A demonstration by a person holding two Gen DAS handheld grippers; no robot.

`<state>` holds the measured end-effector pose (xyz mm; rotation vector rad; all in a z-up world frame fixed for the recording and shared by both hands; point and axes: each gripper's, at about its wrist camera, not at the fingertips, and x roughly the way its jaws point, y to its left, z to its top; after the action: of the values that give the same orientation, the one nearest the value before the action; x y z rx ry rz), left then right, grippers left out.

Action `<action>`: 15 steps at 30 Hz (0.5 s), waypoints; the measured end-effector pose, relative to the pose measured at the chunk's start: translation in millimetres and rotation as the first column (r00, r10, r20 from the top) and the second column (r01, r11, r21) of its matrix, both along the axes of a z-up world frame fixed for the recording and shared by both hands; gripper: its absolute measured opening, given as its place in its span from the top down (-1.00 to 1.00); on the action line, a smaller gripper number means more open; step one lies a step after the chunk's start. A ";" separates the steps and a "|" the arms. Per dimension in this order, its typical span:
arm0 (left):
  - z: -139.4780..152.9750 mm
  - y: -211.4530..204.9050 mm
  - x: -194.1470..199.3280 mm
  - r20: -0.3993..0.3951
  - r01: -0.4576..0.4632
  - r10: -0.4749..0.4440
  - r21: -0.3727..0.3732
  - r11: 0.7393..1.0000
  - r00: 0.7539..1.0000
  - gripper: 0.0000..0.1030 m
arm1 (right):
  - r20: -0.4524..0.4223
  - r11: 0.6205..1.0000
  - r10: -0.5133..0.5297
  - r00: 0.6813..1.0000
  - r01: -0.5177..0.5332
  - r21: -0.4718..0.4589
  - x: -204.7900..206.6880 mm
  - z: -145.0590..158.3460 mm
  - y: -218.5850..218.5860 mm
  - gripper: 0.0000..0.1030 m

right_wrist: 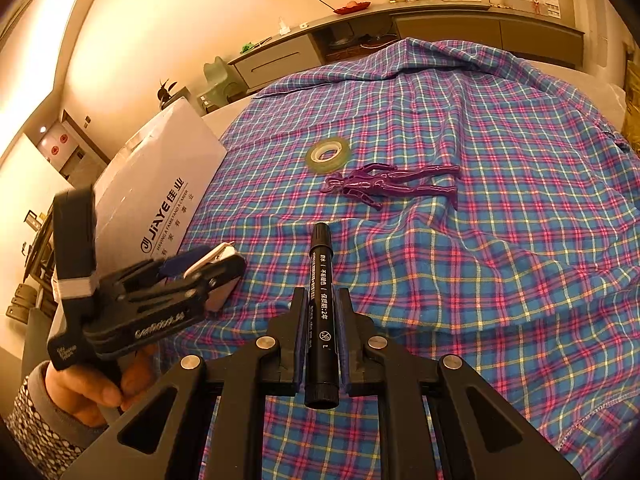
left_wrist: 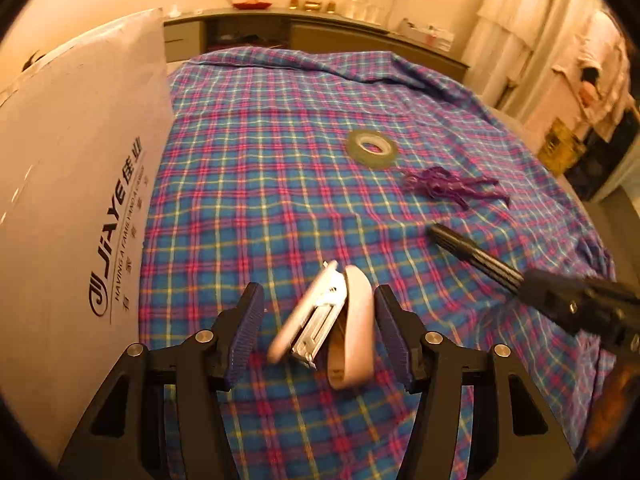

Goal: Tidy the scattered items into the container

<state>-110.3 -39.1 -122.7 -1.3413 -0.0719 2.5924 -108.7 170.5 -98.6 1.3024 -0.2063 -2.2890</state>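
- While the left tool (left_wrist: 320, 320) stands spread wide, a white stapler (left_wrist: 326, 320) sits between its two pads, tilted and a little blurred; from here I cannot tell whether either pad touches it, so I would not call it gripped.
- The stapler looks rigid and fairly light, with smooth, rounded plastic sides that could slip; I judge the safest hold is across its long flat sides, near the middle, not at the sprung open end.
- The right tool (right_wrist: 320, 320) is pressed together on a black marker (right_wrist: 321, 304), which lies lengthwise between the pads, its cap end pointing out ahead. Stiff, light and round, it could roll if the pinch eased.
- Ahead of the right tool on the checked cloth (right_wrist: 500, 240) lie a purple toy figure (right_wrist: 384, 184) and, just beyond it, a roll of tape (right_wrist: 328, 154), both well apart from either tool.
- The white box (left_wrist: 80, 160), presumably the container, stands just left of the left tool.
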 end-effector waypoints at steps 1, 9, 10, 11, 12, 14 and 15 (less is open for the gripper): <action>0.2 2.6 -0.4 -0.010 0.004 -0.005 -0.024 1.000 1.000 0.15 | -0.001 1.000 0.004 1.000 -0.004 -0.002 0.4 0.3 -1.7 0.71; 15.6 8.2 1.2 -0.044 0.004 -0.004 -0.011 1.000 0.999 0.27 | -0.017 1.000 0.009 1.000 -0.009 -0.002 4.9 3.6 -5.2 0.71; 18.6 7.4 1.5 -0.050 0.000 0.000 -0.004 1.000 0.999 0.27 | -0.018 1.000 0.007 1.000 -0.007 -0.002 4.9 4.0 -5.1 0.72; 22.5 6.4 2.2 -0.058 -0.004 0.004 0.004 1.000 0.998 0.27 | -0.019 1.000 0.008 1.000 -0.008 -0.002 5.1 4.3 -5.6 0.72; 26.3 5.2 3.5 -0.067 -0.008 0.009 0.010 1.000 0.998 0.27 | -0.020 1.000 0.009 1.000 -0.009 -0.004 5.8 4.7 -6.2 0.71; 32.4 4.6 5.1 -0.079 -0.010 0.011 0.023 1.000 0.997 0.27 | -0.025 1.000 0.013 1.000 -0.013 -0.005 6.6 6.0 -7.5 0.71; 35.8 5.0 5.9 -0.087 -0.008 0.010 0.028 1.000 0.996 0.27 | -0.029 1.000 0.015 0.999 -0.015 -0.006 7.0 7.4 -8.6 0.71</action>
<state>-104.4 -34.0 -86.9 -1.2194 -0.0996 2.6436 -101.7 161.9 -91.2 1.2623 -0.1927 -2.2913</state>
